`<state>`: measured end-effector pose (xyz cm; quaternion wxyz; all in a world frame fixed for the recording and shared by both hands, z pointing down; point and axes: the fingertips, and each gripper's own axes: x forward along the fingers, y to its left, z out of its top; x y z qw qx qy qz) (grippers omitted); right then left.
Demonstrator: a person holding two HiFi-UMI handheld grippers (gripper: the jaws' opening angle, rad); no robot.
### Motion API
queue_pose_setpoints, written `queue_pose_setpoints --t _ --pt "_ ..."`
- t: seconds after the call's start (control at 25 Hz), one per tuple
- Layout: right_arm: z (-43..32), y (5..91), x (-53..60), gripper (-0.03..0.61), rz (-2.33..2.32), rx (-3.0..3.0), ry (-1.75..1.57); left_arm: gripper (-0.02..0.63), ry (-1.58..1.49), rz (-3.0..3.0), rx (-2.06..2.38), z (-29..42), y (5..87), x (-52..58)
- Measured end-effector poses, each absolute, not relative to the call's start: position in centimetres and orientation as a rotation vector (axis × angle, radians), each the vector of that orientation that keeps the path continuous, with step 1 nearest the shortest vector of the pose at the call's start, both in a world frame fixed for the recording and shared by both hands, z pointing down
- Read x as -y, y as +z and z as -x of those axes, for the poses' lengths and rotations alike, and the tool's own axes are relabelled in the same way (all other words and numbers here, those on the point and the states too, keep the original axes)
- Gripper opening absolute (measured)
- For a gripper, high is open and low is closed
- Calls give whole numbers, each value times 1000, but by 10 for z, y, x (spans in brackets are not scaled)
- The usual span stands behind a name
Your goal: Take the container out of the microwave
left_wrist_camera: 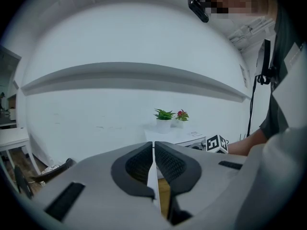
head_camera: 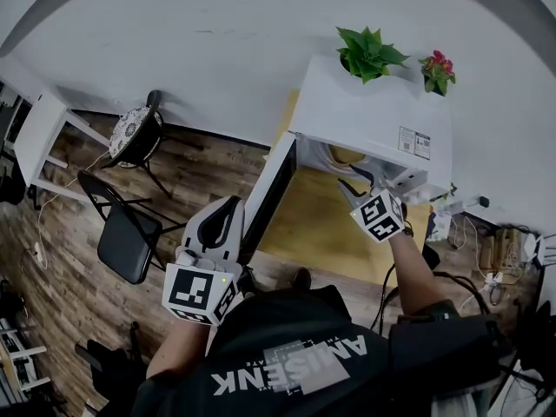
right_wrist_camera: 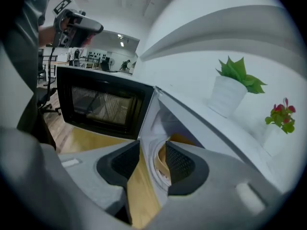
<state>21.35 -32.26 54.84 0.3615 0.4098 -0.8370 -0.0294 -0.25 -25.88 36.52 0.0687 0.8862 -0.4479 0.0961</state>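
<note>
A white microwave (head_camera: 373, 115) stands on a wooden table (head_camera: 317, 224) with its door (head_camera: 268, 200) swung wide open to the left. Inside, in the right gripper view, shows a round container (right_wrist_camera: 159, 166) with a white rim and a tan inside, partly hidden by my fingers. My right gripper (head_camera: 358, 181) is at the mouth of the oven, open, its jaws framing the container's rim (right_wrist_camera: 152, 150) without touching it. My left gripper (head_camera: 224, 215) hangs just left of the door's edge, shut on nothing (left_wrist_camera: 153, 147).
On top of the microwave stand a green plant (head_camera: 369, 55) and a small red-flowered plant (head_camera: 437, 69), both in white pots. Two black chairs (head_camera: 130, 237) (head_camera: 137, 133) and a white table (head_camera: 39, 133) stand on the wooden floor to the left. Cables lie at the right.
</note>
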Motion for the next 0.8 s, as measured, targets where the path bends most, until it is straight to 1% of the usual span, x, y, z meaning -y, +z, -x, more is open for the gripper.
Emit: queue_pose_setpoints --t 0.52,0.8 --pt "-235 629 371 153 -930 1962 -147 3 322 -2556 1486 23 377 258" --pt "-241 658 384 152 -773 1826 -298 3 350 -2526 1536 29 379 259"
